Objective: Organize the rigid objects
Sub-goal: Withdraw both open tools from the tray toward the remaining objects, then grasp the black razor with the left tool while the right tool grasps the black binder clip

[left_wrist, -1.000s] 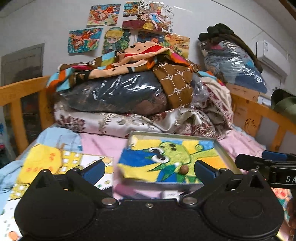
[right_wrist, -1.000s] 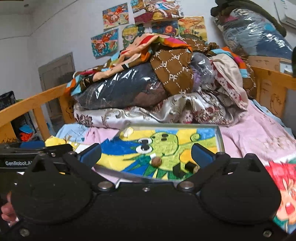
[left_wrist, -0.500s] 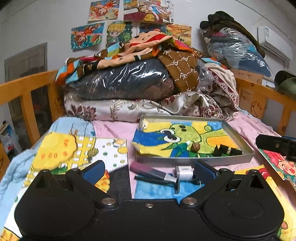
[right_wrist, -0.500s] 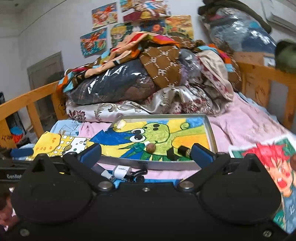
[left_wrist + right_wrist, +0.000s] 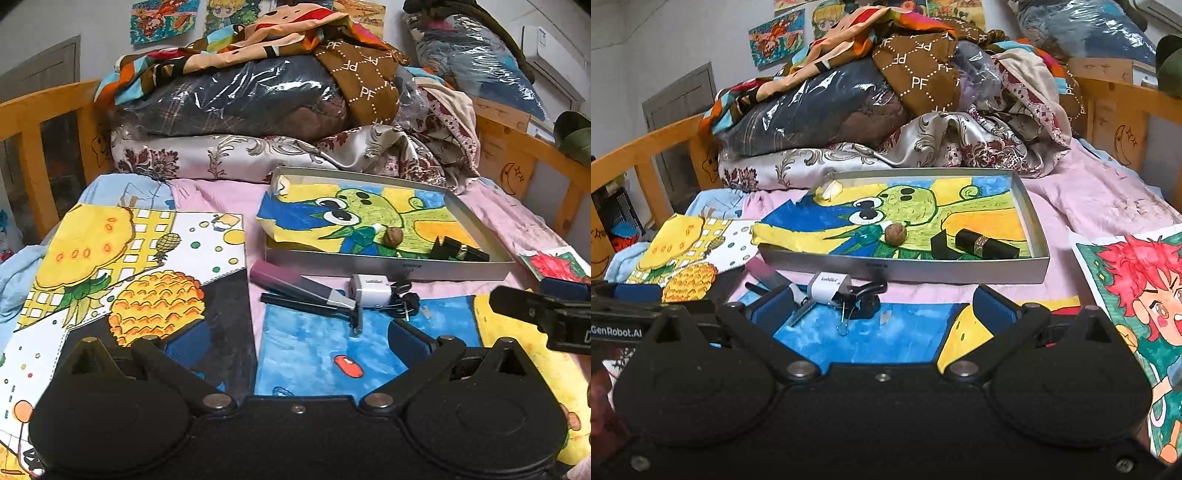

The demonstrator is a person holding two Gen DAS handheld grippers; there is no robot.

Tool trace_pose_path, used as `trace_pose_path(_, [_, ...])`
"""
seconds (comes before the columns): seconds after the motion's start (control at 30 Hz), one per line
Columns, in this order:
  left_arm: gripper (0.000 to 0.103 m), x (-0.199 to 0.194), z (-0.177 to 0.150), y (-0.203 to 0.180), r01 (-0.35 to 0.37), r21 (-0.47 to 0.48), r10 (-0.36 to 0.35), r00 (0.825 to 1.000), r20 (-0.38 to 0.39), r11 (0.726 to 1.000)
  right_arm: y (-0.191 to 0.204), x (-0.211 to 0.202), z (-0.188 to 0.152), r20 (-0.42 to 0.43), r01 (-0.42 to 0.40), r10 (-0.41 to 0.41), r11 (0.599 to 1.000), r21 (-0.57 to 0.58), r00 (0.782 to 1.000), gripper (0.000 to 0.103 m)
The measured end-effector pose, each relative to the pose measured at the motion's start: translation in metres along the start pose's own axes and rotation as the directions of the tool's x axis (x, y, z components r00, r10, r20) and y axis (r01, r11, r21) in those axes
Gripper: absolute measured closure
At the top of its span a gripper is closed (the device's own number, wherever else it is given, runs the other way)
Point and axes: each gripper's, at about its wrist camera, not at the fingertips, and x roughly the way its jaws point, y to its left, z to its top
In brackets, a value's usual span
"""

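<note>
The black left gripper with blue pads [image 5: 299, 341] and the matching black right gripper [image 5: 882, 314] hover side by side, jaws spread wide, empty.

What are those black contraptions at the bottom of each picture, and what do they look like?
They are hand-held grippers. The left gripper and right gripper look alike: a matte black body with two rounded lobes, silver screws at the joints, and two black fingers tipped with blue pads. White lettering reading "GenRobot.AI" marks the side of the left one, seen in the right camera's view.

Matt grey metal-looking tray [image 5: 964, 271], glossy black lipstick tube [image 5: 986, 246], rough brown walnut [image 5: 895, 233] — all on crayoned paper [image 5: 960, 218].
</note>
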Motion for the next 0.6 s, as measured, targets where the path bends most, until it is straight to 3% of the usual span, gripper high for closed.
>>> trace_pose_path(0.6, [0.001, 0.003, 0.002, -0.004, -0.009, -0.004, 0.009, 1.0, -0.006, 1.0, 0.005, 0.008, -0.006, -0.028, 0.011, -0.013, 0.998, -0.062, 1.0, 0.0])
